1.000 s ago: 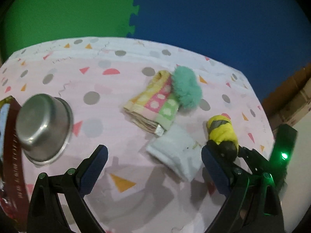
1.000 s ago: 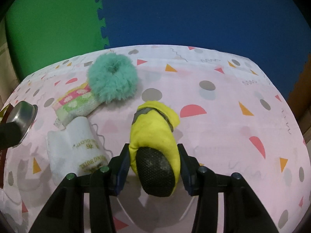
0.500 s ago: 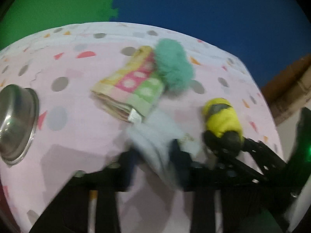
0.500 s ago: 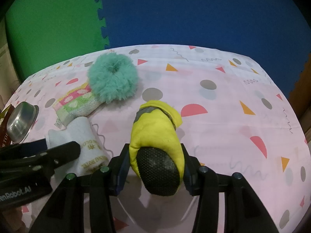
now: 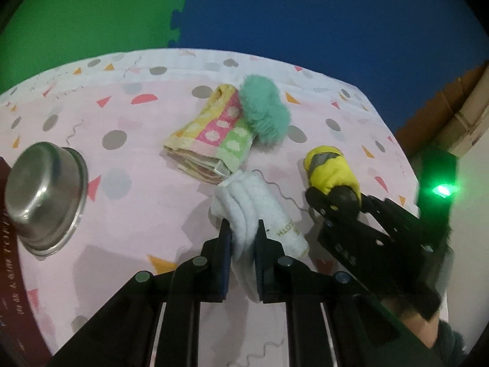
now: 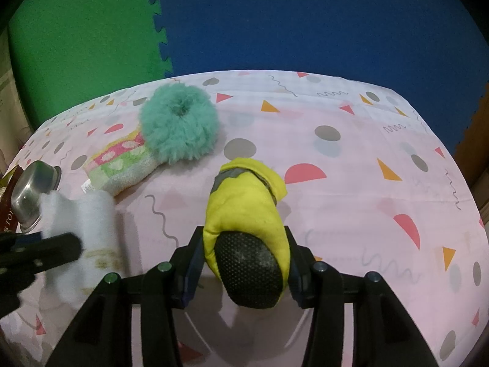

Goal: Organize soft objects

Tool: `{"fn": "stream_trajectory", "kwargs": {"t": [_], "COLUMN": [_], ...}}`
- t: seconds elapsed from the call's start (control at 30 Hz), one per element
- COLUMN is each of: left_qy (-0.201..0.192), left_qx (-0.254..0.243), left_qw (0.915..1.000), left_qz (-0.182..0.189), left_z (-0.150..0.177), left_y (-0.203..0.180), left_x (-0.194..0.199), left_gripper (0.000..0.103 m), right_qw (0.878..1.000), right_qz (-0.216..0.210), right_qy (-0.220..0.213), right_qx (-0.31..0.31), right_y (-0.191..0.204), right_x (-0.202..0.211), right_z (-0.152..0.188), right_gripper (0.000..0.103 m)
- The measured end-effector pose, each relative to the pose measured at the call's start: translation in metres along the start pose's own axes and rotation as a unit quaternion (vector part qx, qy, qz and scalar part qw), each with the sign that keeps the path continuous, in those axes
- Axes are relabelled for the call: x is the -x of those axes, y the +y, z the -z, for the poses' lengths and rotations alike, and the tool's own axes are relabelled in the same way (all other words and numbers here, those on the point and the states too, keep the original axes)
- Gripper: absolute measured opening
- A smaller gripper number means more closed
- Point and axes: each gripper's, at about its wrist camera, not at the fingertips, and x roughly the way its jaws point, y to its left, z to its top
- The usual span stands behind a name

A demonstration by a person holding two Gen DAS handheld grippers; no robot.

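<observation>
My left gripper (image 5: pixel 243 229) is shut on a folded white towel (image 5: pixel 262 202), pinching its near left edge between both pads; the towel looks slightly lifted and blurred in the right wrist view (image 6: pixel 82 214). The right gripper (image 6: pixel 244 238) is shut on a yellow soft bootie (image 6: pixel 244 195) with a black sole, and rests on the pink patterned tablecloth (image 6: pixel 351 183). The bootie (image 5: pixel 330 168) sits just right of the white towel. Beyond them lie a folded towel with yellow, pink and green stripes (image 5: pixel 211 131) and a teal fluffy scrunchie (image 5: pixel 264 116) touching its far end.
A steel bowl (image 5: pixel 42 195) stands tilted at the table's left, against a dark red box (image 5: pixel 12 275). Cardboard boxes (image 5: pixel 458 107) lie beyond the right edge. Green and blue foam mats (image 6: pixel 275 24) form the backdrop behind the table.
My left gripper moved right over the white towel, went from open to shut on its edge, and the towel shifted. The right gripper kept still with the bootie.
</observation>
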Motion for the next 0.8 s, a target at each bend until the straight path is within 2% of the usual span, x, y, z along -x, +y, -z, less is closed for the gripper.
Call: {"fn": "stream_trajectory", "kwargs": {"t": [0.2,0.3,0.53,0.8], "left_qy": [-0.016,-0.026,-0.032,-0.051], "left_qx": [-0.022,-0.022,0.007,0.037], "left_qw": [0.9995,0.9987,0.9967,0.9931], "left_qz": [-0.017,-0.039,-0.075,-0.098], "left_z": [0.006,0.011,0.017,0.018], "left_y": [0.006,0.016,0.057,0.093], "left_x": [0.037,0.056,0.094,0.134], "left_gripper": [0.011,0.012,0.012,0.012], "right_qw": [1.0,1.0,1.0,1.0], "right_qz": [0.001,0.001,0.004,0.007], "right_qy": [0.0,0.0,0.0,0.001], "right_qx": [0.0,0.0,0.003,0.005], "right_y": [0.0,0.0,0.001,0.002], "right_x": [0.0,0.0,0.0,0.0], "right_z": [0.0,0.0,0.0,0.0], "right_gripper": [0.048,0.048,0.048,0.048]}}
